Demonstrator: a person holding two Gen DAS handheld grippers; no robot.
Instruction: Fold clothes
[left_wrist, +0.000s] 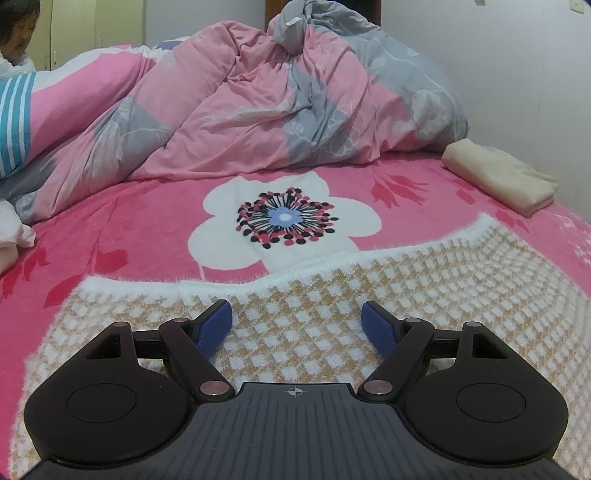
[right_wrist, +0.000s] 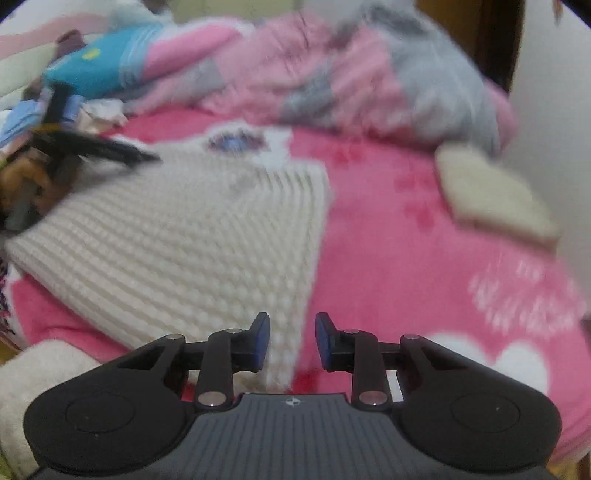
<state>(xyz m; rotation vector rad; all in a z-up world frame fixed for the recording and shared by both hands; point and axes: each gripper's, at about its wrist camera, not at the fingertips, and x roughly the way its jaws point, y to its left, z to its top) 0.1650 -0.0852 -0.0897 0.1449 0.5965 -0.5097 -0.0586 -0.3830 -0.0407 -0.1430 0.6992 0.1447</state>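
A fuzzy knit sweater (left_wrist: 443, 280) in white and tan checks lies spread on the pink flowered bed cover (left_wrist: 147, 229). My left gripper (left_wrist: 297, 325) hovers low over its near part, blue pads wide apart and nothing between them. In the blurred right wrist view the sweater (right_wrist: 184, 240) looks cream, and its right edge runs down under my right gripper (right_wrist: 291, 341). Those jaws stand a narrow gap apart, and the pads do not press on the fabric. At the far left of that view the left gripper (right_wrist: 140, 153) and the hand holding it show over the sweater.
A crumpled pink and grey quilt (left_wrist: 277, 92) is heaped across the back of the bed. A folded cream cloth (left_wrist: 498, 177) (right_wrist: 491, 192) lies at the right, near the wall. More clothes (right_wrist: 96, 70) are piled at the back left. A person (left_wrist: 14, 29) is at the upper left.
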